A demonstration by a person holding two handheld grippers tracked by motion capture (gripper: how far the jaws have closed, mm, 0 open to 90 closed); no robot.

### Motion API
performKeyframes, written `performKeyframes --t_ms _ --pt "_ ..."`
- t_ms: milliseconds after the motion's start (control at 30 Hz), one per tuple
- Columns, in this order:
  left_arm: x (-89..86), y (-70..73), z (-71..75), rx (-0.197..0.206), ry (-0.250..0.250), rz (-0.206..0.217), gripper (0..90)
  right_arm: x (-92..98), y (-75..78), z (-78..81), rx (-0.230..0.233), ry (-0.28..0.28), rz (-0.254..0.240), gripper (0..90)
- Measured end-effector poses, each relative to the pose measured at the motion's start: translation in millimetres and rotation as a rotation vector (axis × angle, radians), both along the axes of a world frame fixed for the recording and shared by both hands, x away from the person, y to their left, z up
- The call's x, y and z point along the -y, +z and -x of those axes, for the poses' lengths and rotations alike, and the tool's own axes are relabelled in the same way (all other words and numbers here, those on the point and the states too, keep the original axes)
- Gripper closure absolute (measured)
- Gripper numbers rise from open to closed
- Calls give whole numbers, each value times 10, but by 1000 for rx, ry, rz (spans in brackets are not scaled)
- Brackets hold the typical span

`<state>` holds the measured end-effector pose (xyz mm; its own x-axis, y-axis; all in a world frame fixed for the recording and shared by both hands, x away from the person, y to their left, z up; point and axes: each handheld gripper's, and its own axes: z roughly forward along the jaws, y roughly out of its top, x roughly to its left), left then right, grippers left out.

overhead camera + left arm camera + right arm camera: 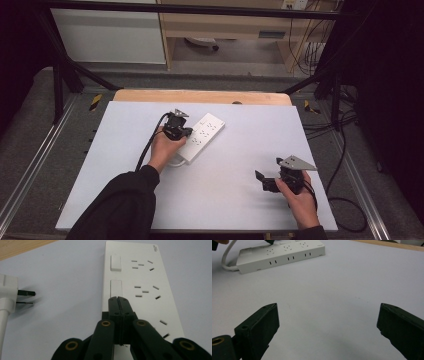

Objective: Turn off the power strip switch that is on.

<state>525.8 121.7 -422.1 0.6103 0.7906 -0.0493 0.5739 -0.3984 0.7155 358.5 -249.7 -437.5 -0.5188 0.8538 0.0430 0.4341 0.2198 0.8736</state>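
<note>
so we've got a white power strip (201, 136) lying at an angle on the pale grey table (235, 200), a bit left of centre and toward the far side. our left gripper (188, 132) is right on top of it, jaws pinched all the way together with nothing between them. in the left gripper view (118, 298) the closed tips sit at the near end of the second rocker switch (116, 288) on the strip (140, 287), touching it or just above, we can't tell which. the first switch (116, 263) is further along, and the socket holes run down the right of both. off to the left in that view there's a white plug (7, 295) with its prongs pointing at the strip, lying just beside it but apart.

our right gripper (261, 181) is well apart, down at the near right of the table, jaws spread wide and holding nothing. from the right gripper view (328, 327) there's bare table between the jaws, with the strip (282, 252) and its white cord (227, 257) far off at the upper left.
</note>
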Motion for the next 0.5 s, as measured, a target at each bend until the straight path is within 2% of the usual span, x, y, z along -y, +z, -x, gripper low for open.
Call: performKeyframes --t_ms 500 --pt "8 -6 -6 -2 -1 -3 900 0 -1 -2 -1 1 1 46"
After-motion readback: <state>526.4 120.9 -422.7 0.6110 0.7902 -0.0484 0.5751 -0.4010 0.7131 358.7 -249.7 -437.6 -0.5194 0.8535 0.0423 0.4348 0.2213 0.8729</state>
